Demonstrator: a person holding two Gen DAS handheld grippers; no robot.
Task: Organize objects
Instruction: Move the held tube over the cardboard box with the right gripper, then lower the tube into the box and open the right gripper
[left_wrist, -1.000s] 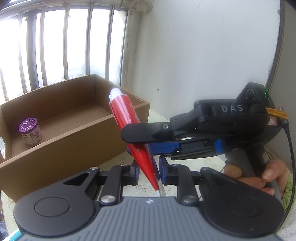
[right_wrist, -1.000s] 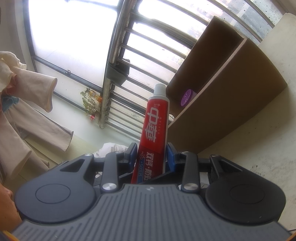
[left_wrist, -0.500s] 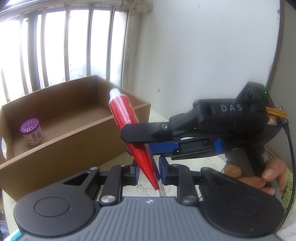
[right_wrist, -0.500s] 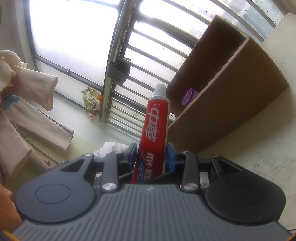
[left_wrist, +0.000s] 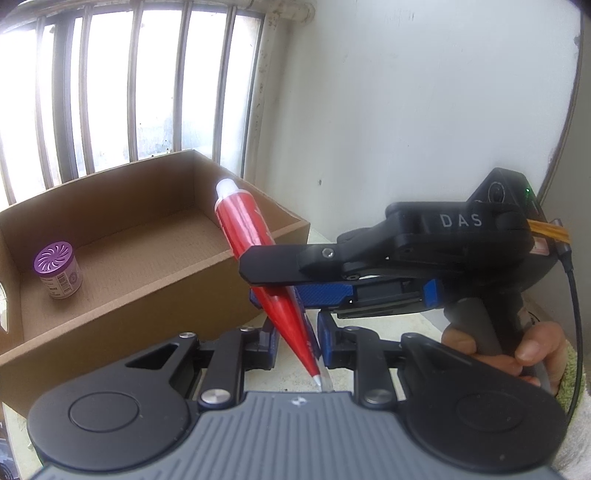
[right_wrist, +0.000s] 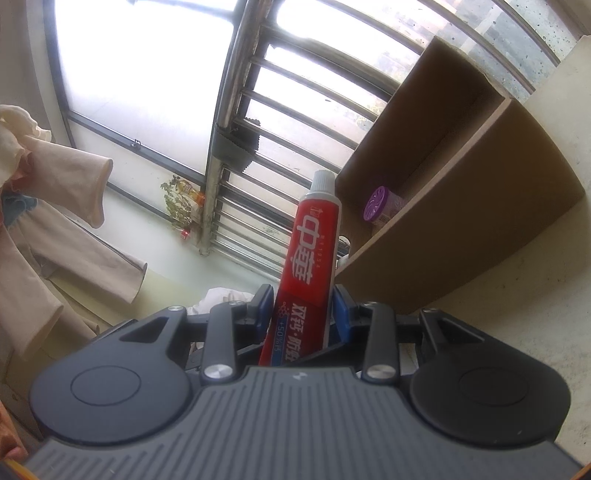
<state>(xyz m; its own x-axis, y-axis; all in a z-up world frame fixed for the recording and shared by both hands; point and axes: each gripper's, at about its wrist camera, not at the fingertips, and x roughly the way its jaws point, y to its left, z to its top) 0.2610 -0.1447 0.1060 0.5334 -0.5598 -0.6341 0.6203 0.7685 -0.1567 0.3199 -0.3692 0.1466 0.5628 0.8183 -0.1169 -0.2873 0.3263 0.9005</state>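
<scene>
A red toothpaste tube (left_wrist: 255, 254) with a white cap stands tilted between both grippers, cap toward the box. My right gripper (right_wrist: 303, 310) is shut on the tube (right_wrist: 314, 254) near its middle; it also shows in the left wrist view (left_wrist: 277, 291), coming in from the right. My left gripper (left_wrist: 297, 341) has its blue pads on either side of the tube's flat tail, with a gap on each side. A brown cardboard box (left_wrist: 155, 295) lies beyond, with a purple-lidded jar (left_wrist: 59, 269) standing inside at its left end.
A white wall (left_wrist: 406, 110) rises right of the box and a barred window (left_wrist: 110, 92) behind it. The box (right_wrist: 480, 221) and jar (right_wrist: 382, 205) also show in the right wrist view. Clothes (right_wrist: 55, 221) hang at the left there.
Almost nothing has moved. The view of the box has shifted very slightly; both grippers keep their places around the tube.
</scene>
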